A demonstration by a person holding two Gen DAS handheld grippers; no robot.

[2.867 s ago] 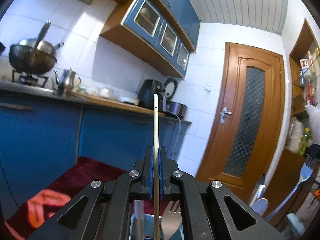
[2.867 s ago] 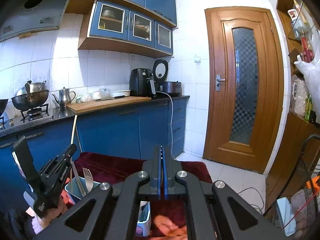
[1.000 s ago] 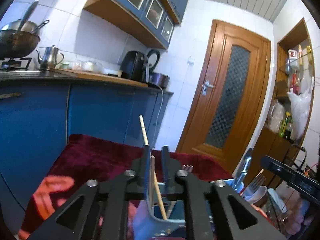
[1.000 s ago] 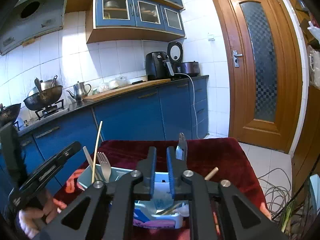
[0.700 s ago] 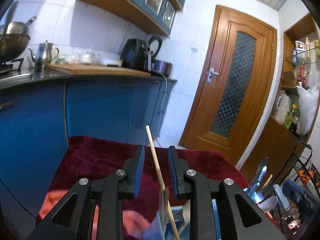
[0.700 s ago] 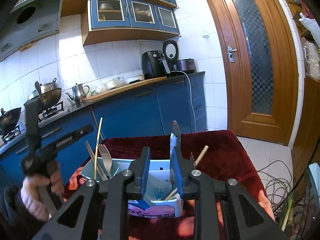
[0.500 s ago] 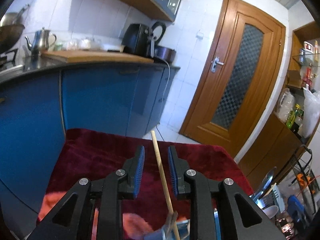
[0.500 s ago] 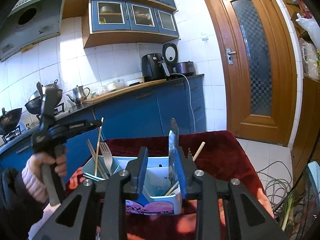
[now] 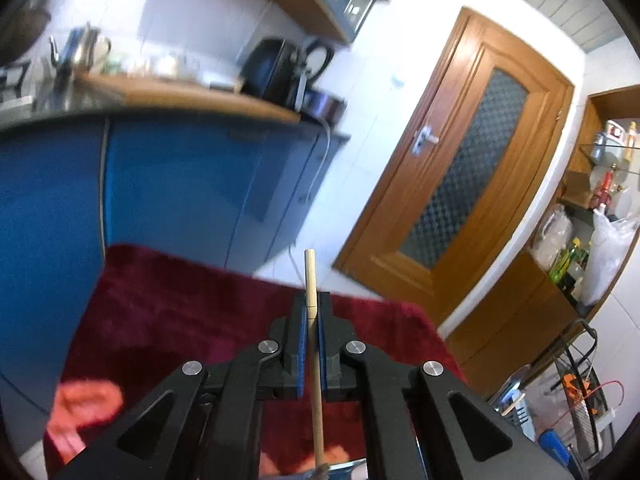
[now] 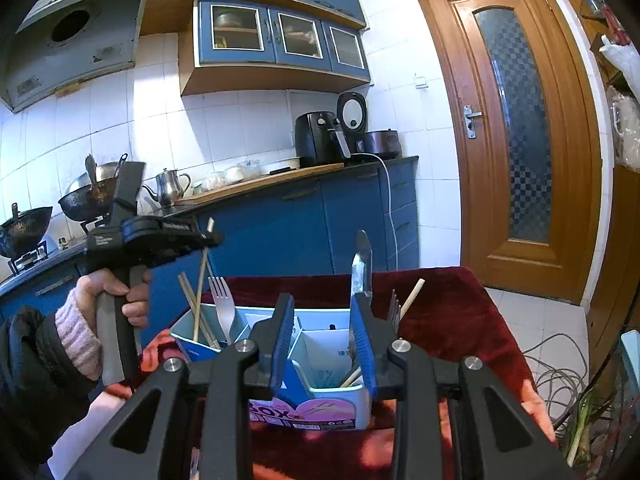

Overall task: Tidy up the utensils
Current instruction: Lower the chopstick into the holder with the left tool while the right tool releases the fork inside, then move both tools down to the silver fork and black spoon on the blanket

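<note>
My left gripper [image 9: 311, 306] is shut on a wooden chopstick [image 9: 316, 380] that stands upright between its blue pads. In the right wrist view a hand holds that left gripper [image 10: 212, 238] near the top of the chopstick [image 10: 201, 280], whose lower end sits in the left compartment of a white and blue divided box [image 10: 304, 408]. A fork [image 10: 222, 300] and more chopsticks [image 10: 188, 292] share that compartment. My right gripper [image 10: 322, 320] stands open over the box with nothing pressed between its pads. A knife [image 10: 362, 260] rises from the right compartment just behind its right finger.
The box rests on a dark red cloth [image 10: 460, 320]. A fork and one chopstick [image 10: 412, 296] lean in the right compartment. Blue cabinets [image 10: 300, 232] and a worktop run behind, a wooden door [image 10: 512, 140] stands at the right, and cables [image 10: 560, 364] lie on the floor.
The left jaws, open around the chopstick before, have shut on it, and that hand has risen toward the chopstick's top. The right jaws have widened over the box.
</note>
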